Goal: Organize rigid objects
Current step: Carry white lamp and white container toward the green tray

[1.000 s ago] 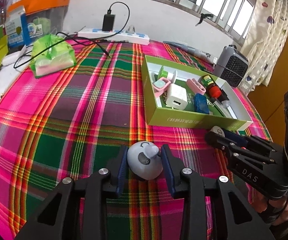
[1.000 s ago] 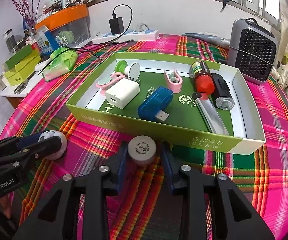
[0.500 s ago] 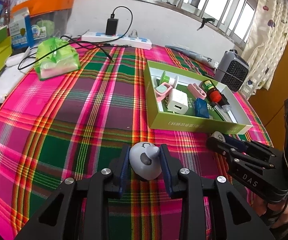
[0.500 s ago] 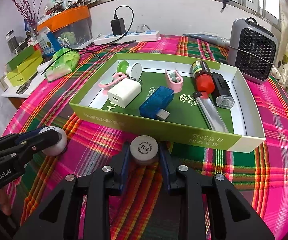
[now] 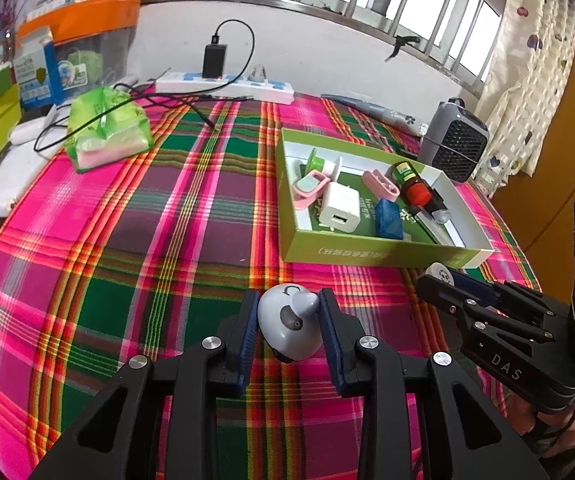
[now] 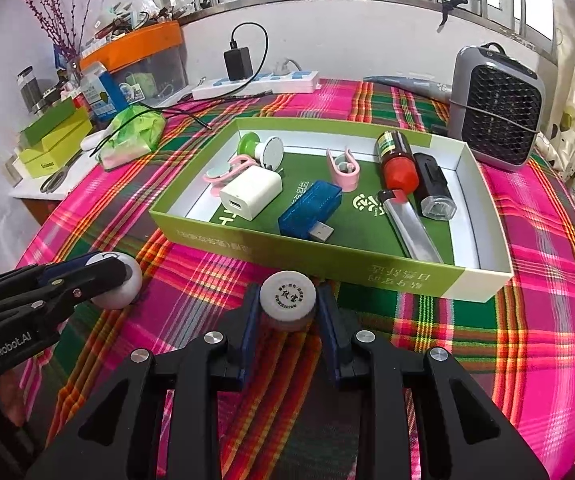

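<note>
My left gripper (image 5: pixel 287 320) is shut on a grey egg-shaped toy (image 5: pixel 289 326) and holds it above the plaid tablecloth, left of and before the green box (image 5: pixel 383 256). My right gripper (image 6: pixel 287 312) is shut on a small white round jar (image 6: pixel 287 298) with a printed lid, just before the box's front wall (image 6: pixel 327 256). The box holds a white charger (image 6: pixel 251 192), a blue USB stick (image 6: pixel 311 214), pink clips (image 6: pixel 343 166), a green-white spool (image 6: pixel 261 150), a red-capped bottle (image 6: pixel 395 160) and a black lighter (image 6: pixel 433 186). The left gripper also shows in the right wrist view (image 6: pixel 99 280).
A grey fan heater (image 6: pixel 495 108) stands behind the box at the right. A white power strip (image 5: pixel 227 86) with a black adapter and cables lies at the back. A green plastic bag (image 5: pixel 107 132), boxes and scissors (image 6: pixel 53 178) sit at the left on a side shelf.
Both grippers have drawn back and lifted a little with their objects held; the box looks slightly farther off. The jaws have closed tighter on the toy and the jar.
</note>
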Demonstrator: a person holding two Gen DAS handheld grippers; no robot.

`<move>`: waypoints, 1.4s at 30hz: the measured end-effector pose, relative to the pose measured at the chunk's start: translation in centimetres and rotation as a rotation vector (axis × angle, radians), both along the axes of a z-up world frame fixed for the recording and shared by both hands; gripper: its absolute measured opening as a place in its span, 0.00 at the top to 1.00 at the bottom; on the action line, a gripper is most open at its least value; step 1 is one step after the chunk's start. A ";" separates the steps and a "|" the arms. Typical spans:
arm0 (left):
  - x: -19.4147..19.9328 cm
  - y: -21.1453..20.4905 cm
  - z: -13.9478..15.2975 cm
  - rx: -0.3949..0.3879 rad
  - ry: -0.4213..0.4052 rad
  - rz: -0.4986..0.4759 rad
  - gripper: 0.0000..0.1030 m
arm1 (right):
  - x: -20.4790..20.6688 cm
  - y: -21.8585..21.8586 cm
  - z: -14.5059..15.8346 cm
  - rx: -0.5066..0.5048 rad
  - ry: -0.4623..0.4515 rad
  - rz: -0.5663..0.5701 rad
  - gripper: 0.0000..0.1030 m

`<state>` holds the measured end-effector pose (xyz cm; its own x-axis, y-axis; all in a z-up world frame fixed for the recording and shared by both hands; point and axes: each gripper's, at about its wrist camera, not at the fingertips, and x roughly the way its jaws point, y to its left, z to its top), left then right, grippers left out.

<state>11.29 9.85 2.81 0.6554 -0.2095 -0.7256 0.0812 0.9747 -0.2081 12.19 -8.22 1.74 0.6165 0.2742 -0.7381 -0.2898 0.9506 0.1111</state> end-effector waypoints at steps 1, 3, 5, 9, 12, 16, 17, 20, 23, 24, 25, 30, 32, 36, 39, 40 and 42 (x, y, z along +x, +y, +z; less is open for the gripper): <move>0.0 -0.1 0.2 0.001 -0.005 -0.002 0.72 | -0.1 -0.1 0.2 0.002 -0.004 -0.001 0.72; 0.0 -0.3 0.6 0.002 -0.011 -0.005 0.72 | -0.3 -0.4 0.5 0.006 -0.010 -0.005 0.72; 0.1 -0.5 1.0 0.004 -0.019 -0.010 0.72 | -0.5 -0.8 0.8 0.010 -0.016 -0.008 0.72; 0.4 -1.0 1.6 -0.001 -0.027 -0.016 0.72 | -0.6 -1.5 1.5 0.017 -0.029 -0.020 0.72; 0.8 -1.6 2.2 0.002 -0.036 -0.027 0.72 | -0.6 -2.1 2.0 0.025 -0.039 -0.030 0.72; 1.5 -2.3 2.8 0.003 -0.045 -0.040 0.72 | -0.4 -2.9 2.7 0.030 -0.051 -0.042 0.72; 1.7 -2.5 3.0 0.002 -0.047 -0.045 0.72 | -0.3 -3.1 2.7 0.030 -0.052 -0.044 0.72; 2.3 -3.1 3.3 0.004 -0.050 -0.053 0.72 | -0.1 -3.5 3.0 0.029 -0.055 -0.049 0.72; 2.9 -3.6 3.5 0.005 -0.050 -0.061 0.72 | 0.2 -4.0 3.3 0.028 -0.060 -0.054 0.72; 3.1 -3.7 3.5 0.006 -0.050 -0.062 0.72 | 0.4 -4.1 3.4 0.029 -0.061 -0.055 0.72; 3.2 -3.9 3.6 0.008 -0.050 -0.065 0.72 | 0.5 -4.3 3.5 0.029 -0.061 -0.057 0.72; 4.4 -5.0 3.8 0.008 -0.048 -0.086 0.72 | 1.3 -5.1 3.7 0.028 -0.063 -0.066 0.72; 5.0 -5.3 3.8 0.008 -0.046 -0.092 0.72 | 1.7 -5.4 3.6 0.027 -0.061 -0.070 0.72; 5.9 -5.8 3.4 0.008 -0.036 -0.099 0.72 | 2.7 -6.1 3.4 0.022 -0.054 -0.082 0.72; 6.2 -5.9 3.1 0.011 -0.027 -0.097 0.72 | 3.1 -6.5 3.4 0.020 -0.053 -0.088 0.72; 6.2 -5.9 3.2 0.011 -0.027 -0.098 0.72 | 3.3 -6.6 3.3 0.019 -0.052 -0.091 0.72; 6.2 -5.8 3.2 0.012 -0.034 -0.097 0.72 | 3.5 -6.8 3.3 0.022 -0.053 -0.090 0.72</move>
